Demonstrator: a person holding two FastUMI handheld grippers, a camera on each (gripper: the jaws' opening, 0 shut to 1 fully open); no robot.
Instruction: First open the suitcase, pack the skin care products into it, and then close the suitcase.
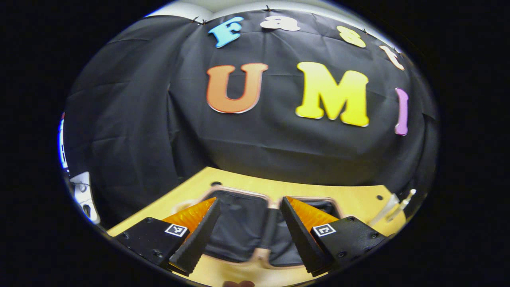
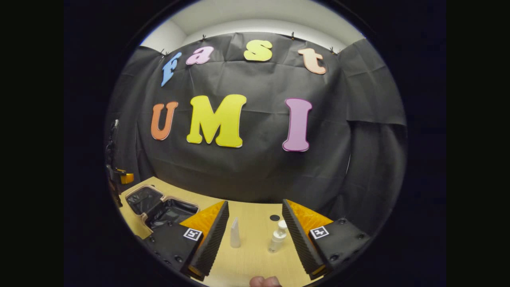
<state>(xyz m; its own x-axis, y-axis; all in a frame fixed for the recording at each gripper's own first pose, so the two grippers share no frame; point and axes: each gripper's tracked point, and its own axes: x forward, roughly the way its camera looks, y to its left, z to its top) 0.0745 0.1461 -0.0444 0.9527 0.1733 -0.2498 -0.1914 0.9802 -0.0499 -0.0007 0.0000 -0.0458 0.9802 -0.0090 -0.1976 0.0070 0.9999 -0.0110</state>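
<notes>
The suitcase point(image 1: 243, 223) lies open and flat on the yellow table point(image 1: 350, 199), showing a black lining and a pale rim. My left gripper point(image 1: 250, 201) hovers open just before it, with nothing between its fingers. In the right gripper view the suitcase point(image 2: 143, 199) sits at the far left. A white tube point(image 2: 235, 233) and a small clear pump bottle point(image 2: 277, 237) stand upright on the table point(image 2: 255, 259), in line with the gap of my open right gripper point(image 2: 255, 202). Neither finger touches them. The tube point(image 1: 384, 211) and the bottle point(image 1: 402, 203) also appear at the far right of the left gripper view.
A small round black hole point(image 2: 275, 217) marks the tabletop behind the bottle. A dark stand with an orange part point(image 2: 121, 177) rises at the left edge beyond the suitcase. A white object point(image 1: 85, 195) sits at the far left. A thumb point(image 2: 265, 281) shows at the bottom.
</notes>
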